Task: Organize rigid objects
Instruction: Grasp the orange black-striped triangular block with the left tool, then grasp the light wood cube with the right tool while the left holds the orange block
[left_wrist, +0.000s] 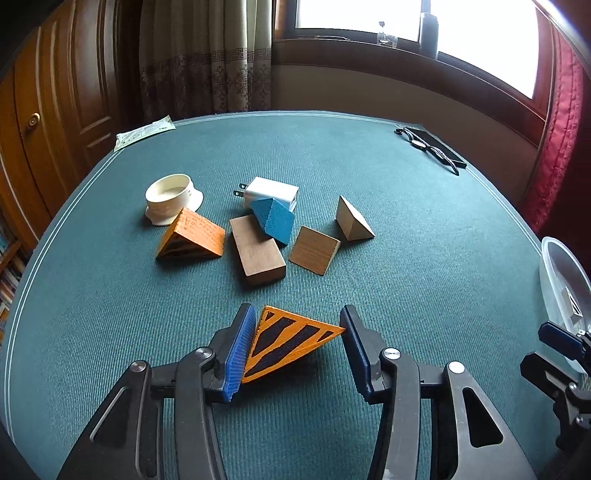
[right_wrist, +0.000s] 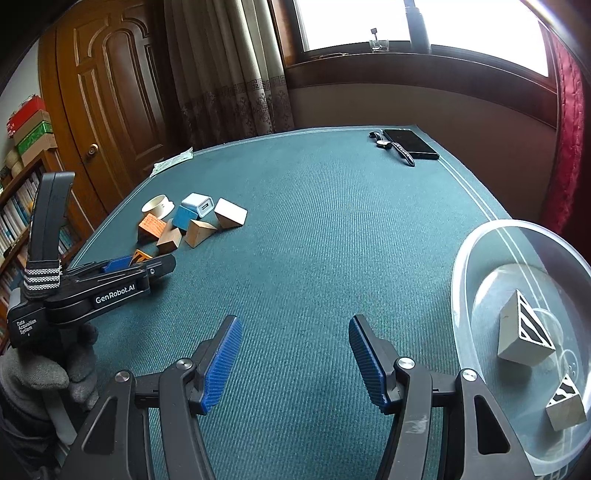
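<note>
Two blue-padded jaws of the left gripper (left_wrist: 297, 343) pinch an orange striped wedge (left_wrist: 286, 341) near the counter's (left_wrist: 406, 221) front edge, its long axis spanning the jaws and its tip against the right pad. Beyond it, nothing blocks the loose block cluster (left_wrist: 258, 236) mid-counter. The right gripper (right_wrist: 295, 363) stands half open and empty beside the clear bowl (right_wrist: 465, 280).

Two orange striped wedges (left_wrist: 291, 343) (left_wrist: 192, 236), three plain wooden blocks (left_wrist: 258, 251) (left_wrist: 314, 249) (left_wrist: 352, 219), one blue block (left_wrist: 275, 219), one white charger (left_wrist: 271, 190) and one cream cup (left_wrist: 170, 197) lie at frame centre. Right: one clear bowl (right_wrist: 465, 280) with two white striped blocks (right_wrist: 524, 332) (right_wrist: 565, 406).
</note>
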